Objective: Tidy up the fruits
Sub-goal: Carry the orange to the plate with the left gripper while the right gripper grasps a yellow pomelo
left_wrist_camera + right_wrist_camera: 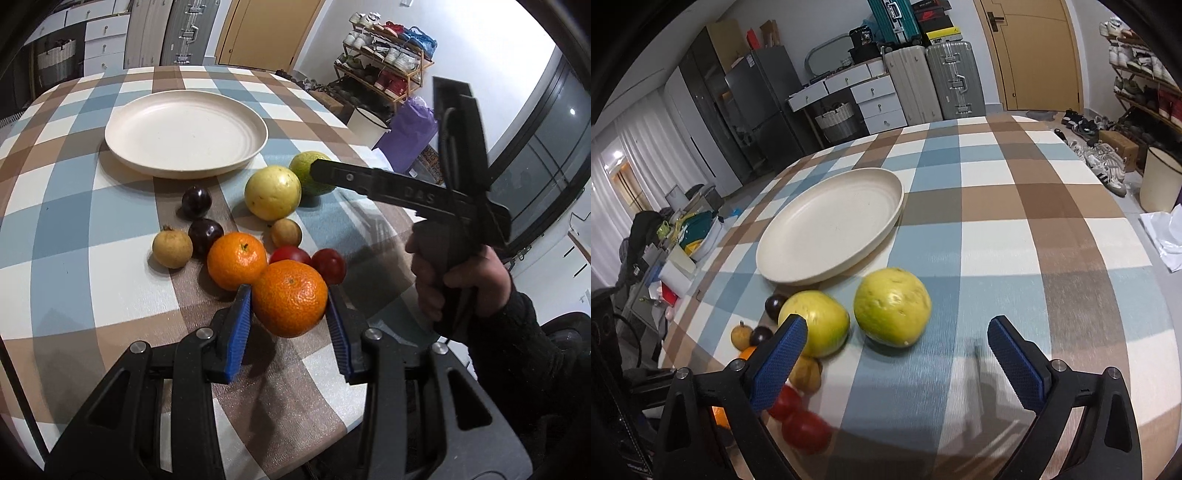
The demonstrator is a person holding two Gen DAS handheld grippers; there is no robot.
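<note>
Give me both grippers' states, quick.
Left gripper: shut on an orange, which looks lifted off the table.
Right gripper: open, empty, near a green fruit.

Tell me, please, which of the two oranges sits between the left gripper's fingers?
The nearer orange, between the left gripper's blue pads. The other orange sits farther back and left, outside them.

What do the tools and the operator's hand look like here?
Both tools, left and right, have black angular linkage arms with silver pivot pins and blue ribbed finger pads. The right tool has embossed lettering, a black cable and a pistol handle; the bare right hand has a dark sleeve.
</note>
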